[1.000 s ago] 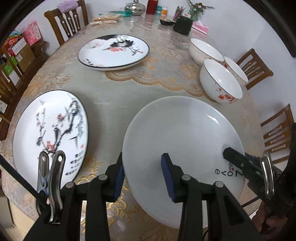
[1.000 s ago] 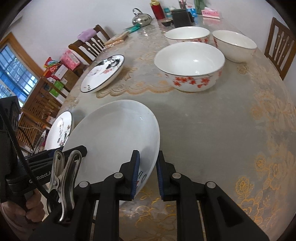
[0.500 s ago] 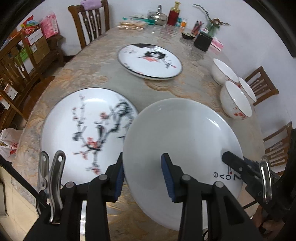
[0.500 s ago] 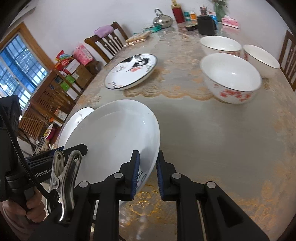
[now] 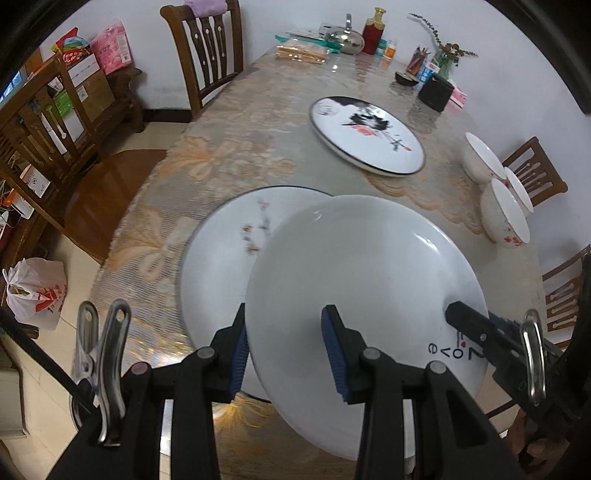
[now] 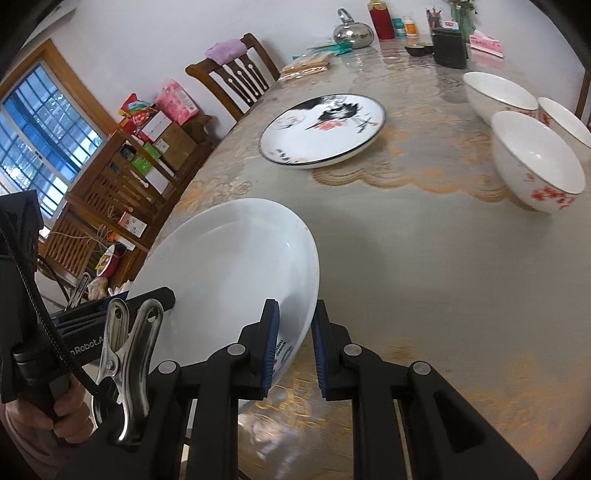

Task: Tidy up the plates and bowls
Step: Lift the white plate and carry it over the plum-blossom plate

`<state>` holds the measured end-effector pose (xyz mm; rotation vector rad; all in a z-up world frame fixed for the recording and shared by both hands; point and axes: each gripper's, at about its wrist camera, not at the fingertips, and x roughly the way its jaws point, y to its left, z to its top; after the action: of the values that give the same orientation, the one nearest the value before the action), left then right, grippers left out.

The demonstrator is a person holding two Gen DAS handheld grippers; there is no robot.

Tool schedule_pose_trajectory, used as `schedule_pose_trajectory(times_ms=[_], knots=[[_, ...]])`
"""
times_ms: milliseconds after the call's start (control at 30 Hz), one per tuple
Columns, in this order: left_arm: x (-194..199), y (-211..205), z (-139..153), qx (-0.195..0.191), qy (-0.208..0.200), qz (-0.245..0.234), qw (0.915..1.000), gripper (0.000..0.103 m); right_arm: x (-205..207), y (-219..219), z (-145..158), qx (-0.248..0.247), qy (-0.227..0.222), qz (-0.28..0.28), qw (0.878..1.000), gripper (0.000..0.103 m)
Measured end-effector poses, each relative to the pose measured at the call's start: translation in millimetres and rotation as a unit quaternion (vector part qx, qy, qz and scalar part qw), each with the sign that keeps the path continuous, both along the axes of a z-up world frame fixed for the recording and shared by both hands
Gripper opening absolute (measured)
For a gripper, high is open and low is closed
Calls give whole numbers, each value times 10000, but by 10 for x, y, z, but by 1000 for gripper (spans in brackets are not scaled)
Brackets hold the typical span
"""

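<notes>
A plain white plate (image 5: 369, 266) with small lettering at its rim is held off the table by both grippers. My left gripper (image 5: 286, 350) is shut on its near rim. My right gripper (image 6: 293, 347) is shut on the rim at the lettered side, and its finger (image 5: 465, 317) shows in the left wrist view. The white plate hangs over the right part of a plum-blossom plate (image 5: 229, 251) that lies on the table. A second painted plate (image 5: 365, 133) lies farther back. Three white bowls with red flowers (image 5: 504, 214), (image 5: 480, 158), (image 5: 521, 190) stand at the right.
A kettle (image 5: 347, 38), a red bottle (image 5: 375, 26), a black box (image 5: 436, 92) and small items crowd the table's far end. Wooden chairs (image 5: 207, 55) stand around the table. The table's near-left edge (image 5: 110, 258) drops to the floor, where a plastic bag (image 5: 35, 288) lies.
Both grippers have carried the white plate to the left across the table. It has gone from beside the plum-blossom plate to over its right part. Both grips are unchanged.
</notes>
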<state>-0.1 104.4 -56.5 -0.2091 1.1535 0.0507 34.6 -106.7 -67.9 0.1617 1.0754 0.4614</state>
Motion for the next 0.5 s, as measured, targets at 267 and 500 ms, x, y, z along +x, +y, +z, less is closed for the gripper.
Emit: schedule_pose_trajectory(times_ms=[267, 500], knots=[[54, 383, -110, -108, 104, -147, 9998, 39, 37, 355, -41, -53, 52, -104, 9999, 19], [147, 558, -185, -99, 135, -331, 9993, 39, 75, 561, -114, -99, 131, -262, 9995, 19]])
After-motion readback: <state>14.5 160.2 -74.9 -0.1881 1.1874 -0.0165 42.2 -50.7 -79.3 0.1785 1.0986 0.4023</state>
